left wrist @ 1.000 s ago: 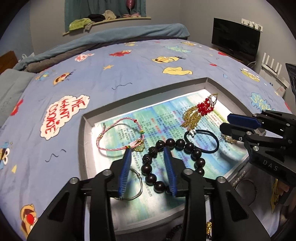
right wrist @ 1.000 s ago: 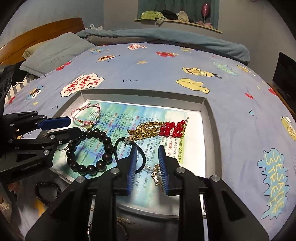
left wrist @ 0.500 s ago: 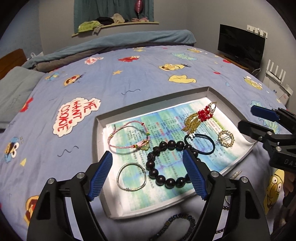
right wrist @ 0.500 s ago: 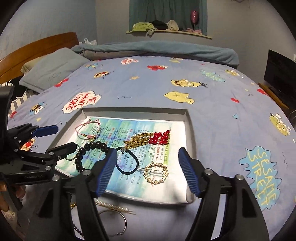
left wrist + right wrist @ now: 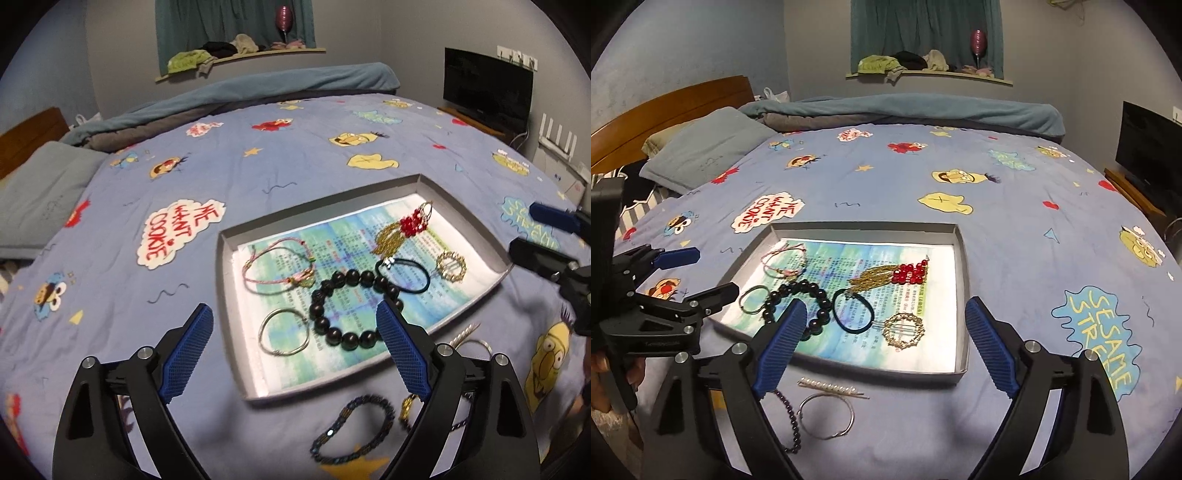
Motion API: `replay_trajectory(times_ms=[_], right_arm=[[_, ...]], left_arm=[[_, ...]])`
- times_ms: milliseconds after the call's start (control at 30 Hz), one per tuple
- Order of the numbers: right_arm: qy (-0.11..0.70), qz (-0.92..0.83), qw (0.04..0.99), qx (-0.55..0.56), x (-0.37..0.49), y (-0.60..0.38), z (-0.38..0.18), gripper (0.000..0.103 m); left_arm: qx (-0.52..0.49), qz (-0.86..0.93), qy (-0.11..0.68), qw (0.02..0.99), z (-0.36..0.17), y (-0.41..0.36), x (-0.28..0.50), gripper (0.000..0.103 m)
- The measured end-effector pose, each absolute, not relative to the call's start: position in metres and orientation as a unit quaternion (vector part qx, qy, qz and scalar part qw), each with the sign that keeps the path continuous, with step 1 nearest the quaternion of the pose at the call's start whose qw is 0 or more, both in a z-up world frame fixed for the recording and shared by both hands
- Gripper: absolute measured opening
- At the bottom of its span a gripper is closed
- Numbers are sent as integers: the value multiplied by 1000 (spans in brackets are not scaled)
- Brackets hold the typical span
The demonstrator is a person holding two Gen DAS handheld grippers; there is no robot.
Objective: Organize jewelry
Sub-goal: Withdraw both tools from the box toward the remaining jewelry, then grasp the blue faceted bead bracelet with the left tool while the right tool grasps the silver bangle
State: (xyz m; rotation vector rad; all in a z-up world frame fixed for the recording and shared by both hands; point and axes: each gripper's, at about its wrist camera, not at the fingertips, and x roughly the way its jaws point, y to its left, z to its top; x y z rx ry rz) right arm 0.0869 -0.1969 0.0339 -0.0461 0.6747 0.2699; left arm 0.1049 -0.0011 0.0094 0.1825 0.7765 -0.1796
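1. The shallow grey cardboard tray (image 5: 964,258) ahead of both tongs already holds six pieces, among them a black bead bracelet (image 5: 351,306) and a round gold brooch (image 5: 904,329).
2. Left on the bed, just beneath the right tongs (image 5: 886,347): a pearl hair clip (image 5: 831,389), a thin silver bangle (image 5: 826,415) and a dark bead chain (image 5: 352,430).
3. Left tongs (image 5: 295,354) and right tongs both gape wide, empty; nothing blocks them.

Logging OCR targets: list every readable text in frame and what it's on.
"WE WANT COOKIE": white cloud patch on the bedspread.
"SESAME STREET": blue patch on the bedspread, partly hidden by the right gripper.
Printed paper lining the tray: too small to read.
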Motion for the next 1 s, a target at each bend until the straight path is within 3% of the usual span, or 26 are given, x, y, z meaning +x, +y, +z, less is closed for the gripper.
replay_trajectory(times_ms=[300,1000], right_arm=[[313,152,937,-40,58,-196,45,92],[378,169,908,-70,37,-197,-32,92]], left_arm=[[94,-80,379,917,21,22,73,91],[55,-97,408,906,-39,27,40,91]])
